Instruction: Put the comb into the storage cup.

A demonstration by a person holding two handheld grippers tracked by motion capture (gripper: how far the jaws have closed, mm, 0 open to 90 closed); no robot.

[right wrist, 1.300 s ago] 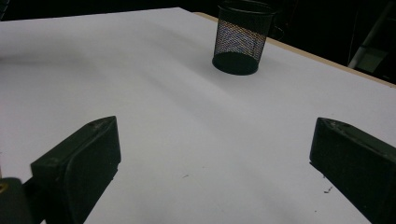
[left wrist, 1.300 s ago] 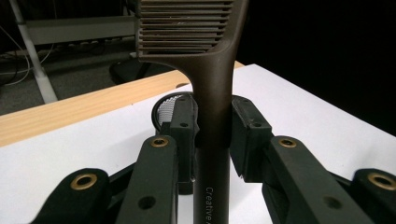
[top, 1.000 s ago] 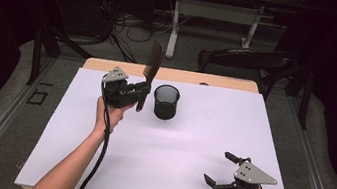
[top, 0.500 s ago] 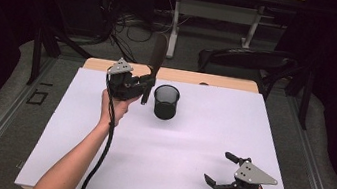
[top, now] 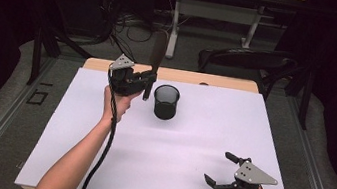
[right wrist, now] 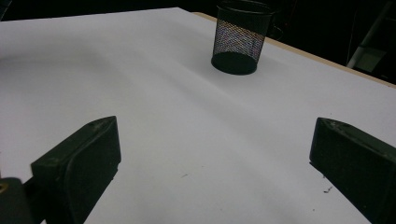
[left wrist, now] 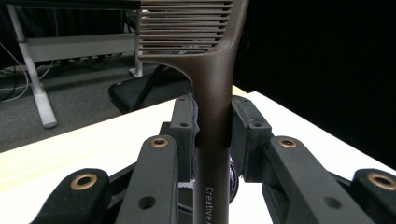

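Brown plastic comb (left wrist: 212, 93) clamped by its handle between the jaws of the left gripper (top: 147, 82), teeth end up, handle end down. Held upright just beside the black mesh cup (top: 166, 102), above the far left part of the white table (top: 95, 164); not yet over the rim. Upright hold judged to suit lowering the handle into the cup's open top, so that the comb would stand teeth-up as in a pen holder. Grip taken low on the handle, near its middle, probably to leave the bottom end free to enter first.

Cup upright and alone at the far middle of the table, nothing seen inside from the right gripper view (right wrist: 240, 39).

Right gripper (top: 222, 169) parked low at the near right corner, jaws wide apart, nothing between them; well apart from cup and comb. Judged idle, kept clear of the left arm's path.

Writing: pale print on comb handle, "Creative" legible in left gripper view, remainder cut off at the bottom edge. No other labels legible.
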